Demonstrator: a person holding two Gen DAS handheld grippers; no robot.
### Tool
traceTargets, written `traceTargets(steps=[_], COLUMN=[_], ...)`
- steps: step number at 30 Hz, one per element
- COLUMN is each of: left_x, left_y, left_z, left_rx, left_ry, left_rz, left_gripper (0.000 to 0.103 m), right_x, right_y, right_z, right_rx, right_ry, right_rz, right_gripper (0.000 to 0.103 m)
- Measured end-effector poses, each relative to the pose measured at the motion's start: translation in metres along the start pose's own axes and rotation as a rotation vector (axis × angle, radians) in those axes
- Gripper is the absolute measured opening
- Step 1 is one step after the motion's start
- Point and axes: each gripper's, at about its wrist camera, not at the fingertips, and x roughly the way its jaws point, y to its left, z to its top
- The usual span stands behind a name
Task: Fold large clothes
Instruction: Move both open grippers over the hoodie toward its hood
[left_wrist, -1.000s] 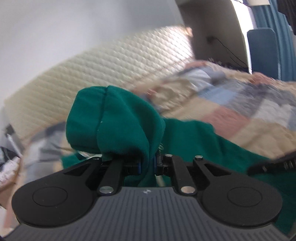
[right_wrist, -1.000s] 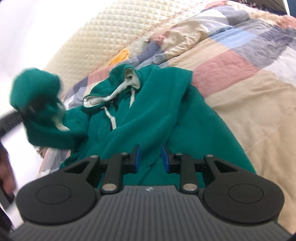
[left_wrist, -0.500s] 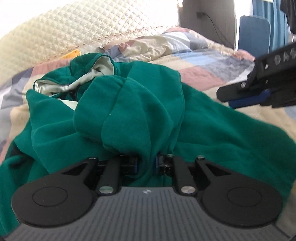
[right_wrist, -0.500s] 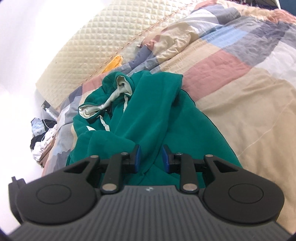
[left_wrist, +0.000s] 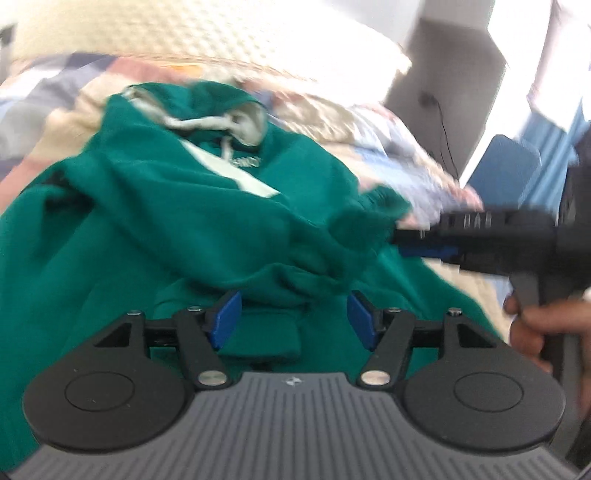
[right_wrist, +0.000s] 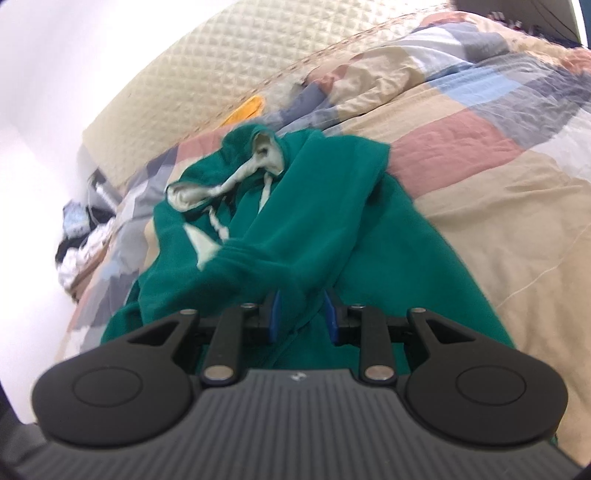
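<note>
A green hoodie (left_wrist: 155, 236) with a cream-lined hood (left_wrist: 243, 122) and white drawstrings lies on the bed; it also shows in the right wrist view (right_wrist: 317, 229). My left gripper (left_wrist: 293, 317) is open, its blue pads apart over the hoodie's lower part, holding nothing. My right gripper (right_wrist: 301, 314) has its jaws closed on a fold of the green sleeve (right_wrist: 258, 266). In the left wrist view the right gripper (left_wrist: 417, 240) comes in from the right, gripping the sleeve cuff (left_wrist: 369, 218).
A patchwork quilt (right_wrist: 480, 155) covers the bed. A quilted cream headboard (right_wrist: 229, 66) stands behind. Clutter (right_wrist: 81, 240) lies beside the bed on the left. A blue chair (left_wrist: 513, 166) and a wall with a cable are at the right.
My left gripper has opened and let go of the green sleeve, which now lies across the hoodie. My right gripper has taken hold of the sleeve.
</note>
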Motion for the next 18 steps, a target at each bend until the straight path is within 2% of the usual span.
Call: traceTargets(steps=[3,6,9,12,13,15,16,17,18], left_x=[-0.017,-0.027,-0.028,-0.018,-0.013,-0.002,0.003,0.008,0.014], left_y=[0.020,0.041,0.053,0.061,0.063,0.066,0.067,0.068,0.070], left_z=[0.004,0.012,0.014,0.013,0.011,0.010,0.009,0.010,0.009], left_rx=[-0.106,-0.224,-0.278,-0.318,-0.329,-0.344,-0.348,-0.351,-0.356], left_ry=[-0.064,-0.127,-0.141,-0.117,-0.109,-0.096,-0.091,-0.088,-0.086], left_rz=[0.023,0.018,0.028,0.032,0.029,0.019,0.019,0.019,0.019], left_gripper=[0.069,0.069,0.069,0.069,0.069,0.069,0.069,0.069,0.069], right_x=[0.005,0.005,-0.004,-0.017,-0.020,-0.022,-0.021,-0.020,-0.017], right_y=[0.012,0.022,0.024,0.022,0.022,0.021,0.021,0.020,0.020], right_z=[-0.007,-0.010,-0.004,0.003,0.004,0.008,0.009,0.010,0.011], right_rx=[-0.047,-0.084,-0.070,-0.055,-0.052,-0.042,-0.034,-0.027,-0.022], right_ry=[0.012,-0.014,-0.070,-0.152,-0.172,-0.195,-0.201,-0.200,-0.187], right_rz=[-0.005,-0.030,-0.027,-0.012,-0.008,0.015,0.029,0.040,0.051], right_gripper=[0.029,0.029,0.029,0.031,0.033,0.063,0.070,0.076,0.076])
